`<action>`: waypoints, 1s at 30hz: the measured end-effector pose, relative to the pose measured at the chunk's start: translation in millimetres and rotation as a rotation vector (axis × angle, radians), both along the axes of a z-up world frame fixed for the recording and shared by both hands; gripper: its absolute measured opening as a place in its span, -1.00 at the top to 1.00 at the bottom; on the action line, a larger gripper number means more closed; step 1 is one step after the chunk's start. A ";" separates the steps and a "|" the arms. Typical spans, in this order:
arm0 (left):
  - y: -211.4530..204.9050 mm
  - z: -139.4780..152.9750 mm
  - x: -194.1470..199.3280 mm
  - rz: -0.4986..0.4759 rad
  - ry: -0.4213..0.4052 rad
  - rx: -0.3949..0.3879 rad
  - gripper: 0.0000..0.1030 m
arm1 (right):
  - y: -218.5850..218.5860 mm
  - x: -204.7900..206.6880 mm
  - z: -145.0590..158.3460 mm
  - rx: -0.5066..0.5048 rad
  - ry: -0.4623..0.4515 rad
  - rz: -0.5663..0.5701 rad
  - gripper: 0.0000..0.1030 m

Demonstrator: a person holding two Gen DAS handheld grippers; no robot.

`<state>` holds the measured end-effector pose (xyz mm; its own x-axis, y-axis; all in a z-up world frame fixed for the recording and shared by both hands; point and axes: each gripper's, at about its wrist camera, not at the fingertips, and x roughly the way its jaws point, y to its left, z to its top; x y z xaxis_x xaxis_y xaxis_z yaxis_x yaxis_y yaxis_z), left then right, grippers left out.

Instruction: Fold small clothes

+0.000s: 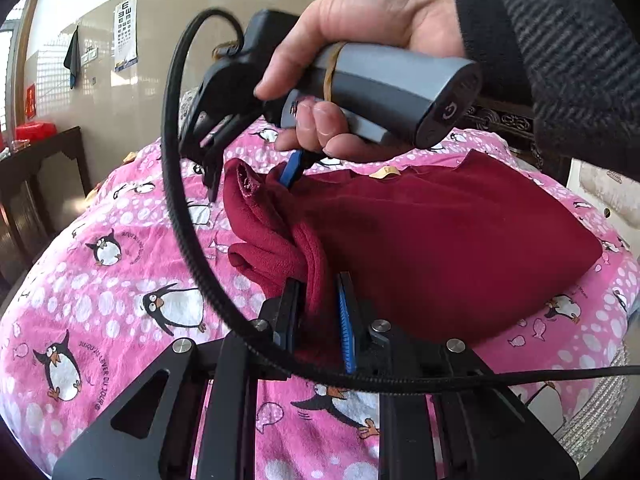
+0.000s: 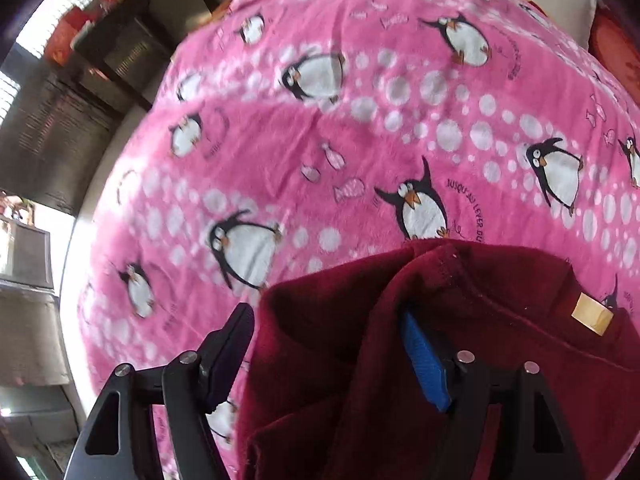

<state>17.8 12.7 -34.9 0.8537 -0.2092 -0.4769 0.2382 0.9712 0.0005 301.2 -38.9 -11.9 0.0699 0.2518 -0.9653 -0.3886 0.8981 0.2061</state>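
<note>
A dark red fleece garment [image 1: 440, 248] lies on the pink penguin blanket [image 1: 100, 280]. My left gripper [image 1: 320, 284] is shut on a bunched fold of it near the left edge. The right gripper [image 1: 256, 176] shows in the left wrist view, held by a hand above the garment's far left corner. In the right wrist view the right gripper [image 2: 328, 320] has its jaws spread wide, with the garment [image 2: 360, 360] draped between and over them; a tan label [image 2: 592, 314] sits on its right part.
A dark wooden table [image 1: 40, 168] stands left of the bed, with red items on it. A black cable [image 1: 176, 184] loops across the left wrist view. A wall with an eye chart [image 1: 126, 34] is behind. A white cushion [image 2: 560, 4] lies at the blanket's far edge.
</note>
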 end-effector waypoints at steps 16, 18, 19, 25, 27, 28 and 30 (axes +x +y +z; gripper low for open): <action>-94.9 68.1 -42.7 -0.361 -0.126 -0.074 0.88 | -234.8 -39.6 105.7 0.214 -0.210 -0.160 0.79; -117.8 63.7 -41.7 -0.407 -0.095 -0.070 0.88 | -273.3 -48.5 111.4 0.202 -0.234 -0.197 0.80; -126.8 61.8 -41.9 -0.429 -0.073 -0.080 0.89 | -291.8 -51.5 113.2 0.197 -0.240 -0.215 0.80; -130.0 56.4 -50.2 -0.541 0.008 -0.143 0.89 | -357.1 -54.8 92.6 0.159 -0.229 -0.260 0.81; -120.3 54.9 -50.0 -0.549 0.039 -0.182 0.88 | -368.0 -51.0 73.1 0.148 -0.201 -0.276 0.81; -112.0 56.7 -47.3 -0.542 0.054 -0.208 0.88 | -372.5 -50.5 63.6 0.146 -0.185 -0.278 0.81; -98.9 61.9 -42.9 -0.510 0.054 -0.248 0.88 | -380.4 -51.4 43.0 0.122 -0.170 -0.289 0.81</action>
